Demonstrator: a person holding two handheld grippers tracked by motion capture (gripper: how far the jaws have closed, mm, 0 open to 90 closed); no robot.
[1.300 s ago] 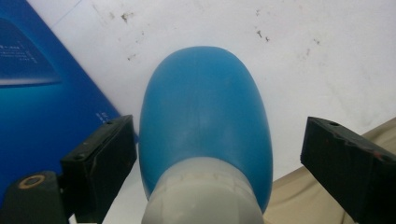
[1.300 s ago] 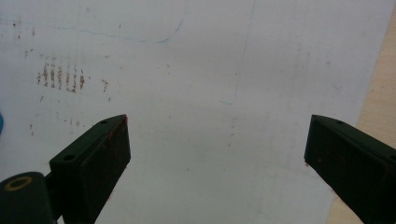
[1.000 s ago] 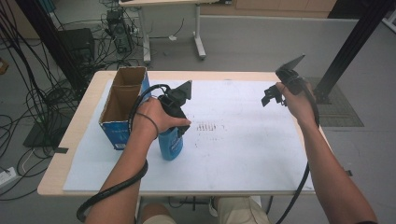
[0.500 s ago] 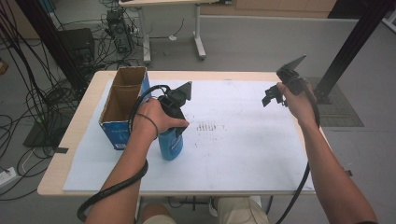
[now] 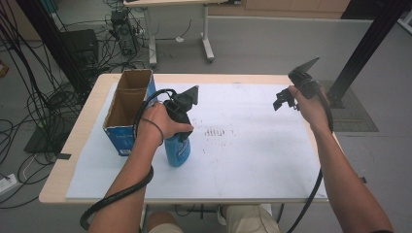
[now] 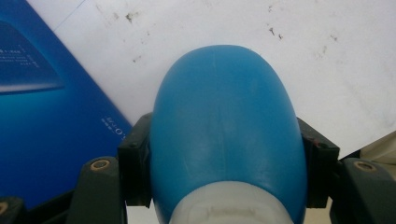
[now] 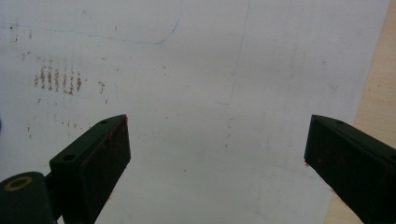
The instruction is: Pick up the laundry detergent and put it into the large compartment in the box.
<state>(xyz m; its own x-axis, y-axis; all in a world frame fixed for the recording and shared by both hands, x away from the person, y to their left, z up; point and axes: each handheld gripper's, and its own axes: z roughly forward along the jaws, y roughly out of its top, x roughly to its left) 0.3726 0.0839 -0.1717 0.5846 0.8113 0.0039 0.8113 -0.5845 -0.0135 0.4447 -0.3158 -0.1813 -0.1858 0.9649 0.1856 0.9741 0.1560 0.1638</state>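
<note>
One blue bottle [image 5: 177, 151] stands upright on the white sheet [image 5: 252, 160] that covers the table [image 5: 58, 179], just right of the one open cardboard box [image 5: 127, 109] and near it without visible contact. Two claws are present. The left claw [image 5: 180, 138] is directly over the bottle; its jaws have just been closing, and in the left gripper view both pads press the bottle's [image 6: 226, 135] sides just above the white neck, so the claw pinches the bottle. The blue face of the box [image 6: 42, 107] lies close beside the bottle in that view. The right claw [image 5: 284, 99] is held in the air well right of the bottle, above the sheet's far right part; in the right gripper view its jaws stand spread wide with nothing but sheet [image 7: 210, 116] between them. One patch of small dark marks [image 5: 216, 132] lies on the sheet just right of the bottle. Right of the bottle and on its near side the sheet is bare out to its edges, giving open room; left of the bottle the box wall bounds movement. The box sits at the table's left rear, its far end near the back edge. In the right gripper view the sheet's edge and a strip of bare table [image 7: 378, 84] lie beside the claw.
</note>
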